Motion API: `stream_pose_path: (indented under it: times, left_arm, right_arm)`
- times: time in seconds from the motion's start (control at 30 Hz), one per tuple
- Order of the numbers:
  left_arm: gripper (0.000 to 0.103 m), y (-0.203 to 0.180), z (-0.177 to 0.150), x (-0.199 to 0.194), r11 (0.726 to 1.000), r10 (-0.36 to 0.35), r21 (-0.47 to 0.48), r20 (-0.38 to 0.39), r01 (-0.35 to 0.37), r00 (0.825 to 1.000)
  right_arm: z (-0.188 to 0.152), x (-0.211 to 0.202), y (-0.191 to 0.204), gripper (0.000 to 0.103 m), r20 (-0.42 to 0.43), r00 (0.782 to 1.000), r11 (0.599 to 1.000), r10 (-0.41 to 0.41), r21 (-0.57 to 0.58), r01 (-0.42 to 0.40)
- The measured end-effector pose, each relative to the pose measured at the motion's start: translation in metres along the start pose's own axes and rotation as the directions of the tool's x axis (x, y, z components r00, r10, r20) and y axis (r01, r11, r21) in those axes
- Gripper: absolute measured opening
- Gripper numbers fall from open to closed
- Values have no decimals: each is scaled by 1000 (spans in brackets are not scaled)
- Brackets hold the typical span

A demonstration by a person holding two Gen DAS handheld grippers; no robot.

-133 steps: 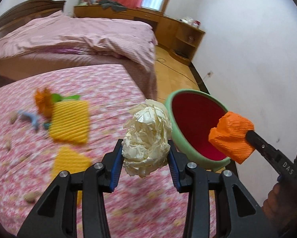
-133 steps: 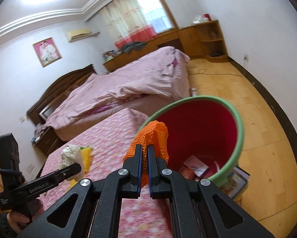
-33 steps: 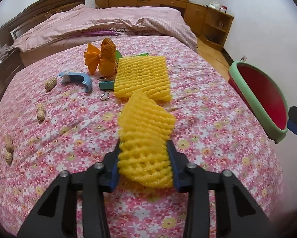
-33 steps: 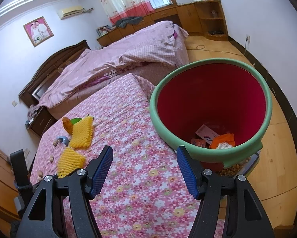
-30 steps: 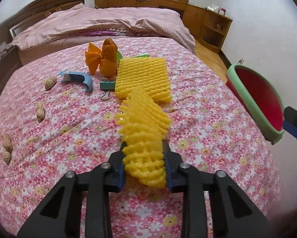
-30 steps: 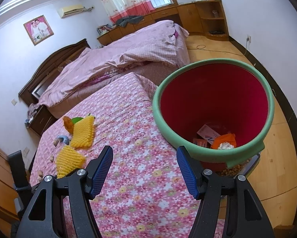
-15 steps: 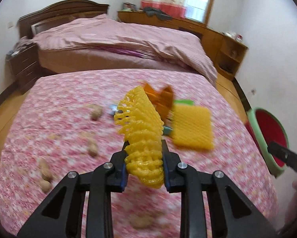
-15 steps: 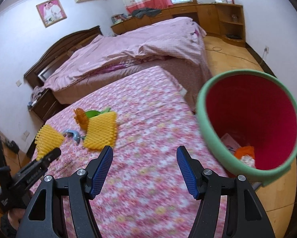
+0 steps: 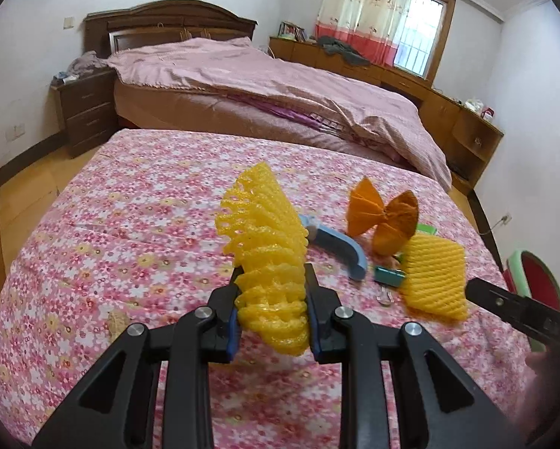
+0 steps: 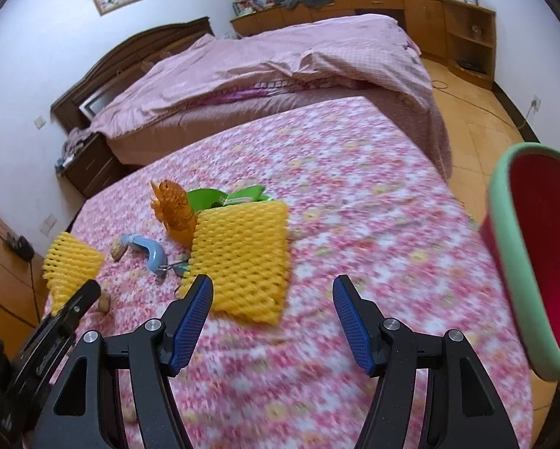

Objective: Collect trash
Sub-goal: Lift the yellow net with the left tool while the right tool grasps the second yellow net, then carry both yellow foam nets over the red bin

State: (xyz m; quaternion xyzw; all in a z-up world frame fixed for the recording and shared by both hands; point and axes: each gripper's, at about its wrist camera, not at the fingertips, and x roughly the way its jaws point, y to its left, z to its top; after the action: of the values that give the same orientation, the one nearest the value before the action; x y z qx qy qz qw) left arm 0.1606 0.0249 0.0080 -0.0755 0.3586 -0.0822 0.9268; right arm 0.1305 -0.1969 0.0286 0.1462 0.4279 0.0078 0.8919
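A: The left gripper (image 9: 271,321) pinches one yellow foam net (image 9: 267,258), lifted off the flowered bedspread (image 9: 130,232); what should the right do?

B: The right gripper (image 10: 272,318) is spread and empty; I'd settle it squarely over the flat foam net (image 10: 240,258), then carry both to the bin (image 10: 504,262) by the bed's edge.

A: Anything unclear?

B: The bin's inside is cut off; small bits near the blue tool (image 10: 149,252) are blurred.

the red bin (image 10: 538,262) with its green rim is cut off by the right edge in both views, its inside hidden, the near flowered cloth (image 10: 317,393) is blurred, and small brown bits (image 10: 104,301) beside the left gripper (image 10: 61,321) are perhaps peanuts.
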Motion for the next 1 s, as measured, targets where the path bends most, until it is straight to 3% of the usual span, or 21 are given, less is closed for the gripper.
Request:
stream_pose_path:
  times: [0.23,0.47,0.63,0.7,0.77,0.8,0.87,1.0]
  left_arm:
    - [27,6,-3,-4,999,-12,-30,6,12,1000]
    - [28,10,-8,-12,998,-44,-34,6,44,999]
    - [28,9,-11,-12,997,-65,-40,-8,65,998]
    - [28,9,-10,-10,997,-63,-46,-11,62,998]
    - [28,8,-9,-12,997,-60,-49,-5,59,998]
    - [28,9,-8,-13,997,-59,-48,1,59,998]
    - [28,9,-8,-14,997,-60,-45,11,60,998]
    - [28,7,-9,-16,997,-63,-36,19,64,998]
  right_arm:
    - [-1,23,13,68,-11,999,999,-33,-28,33]
    - [-7,24,14,68,32,998,998,-49,-38,50]
    - [-8,27,22,73,36,997,997,-72,-38,73]
    - [-8,27,23,68,38,996,996,-84,-40,86]
    - [-8,25,21,38,41,998,998,-50,-21,51]
    - [-9,24,18,35,38,999,999,-34,-1,34]
    - [-10,21,16,19,40,999,1000,-1,15,0]
    - [-15,0,14,14,83,996,999,33,28,-35]
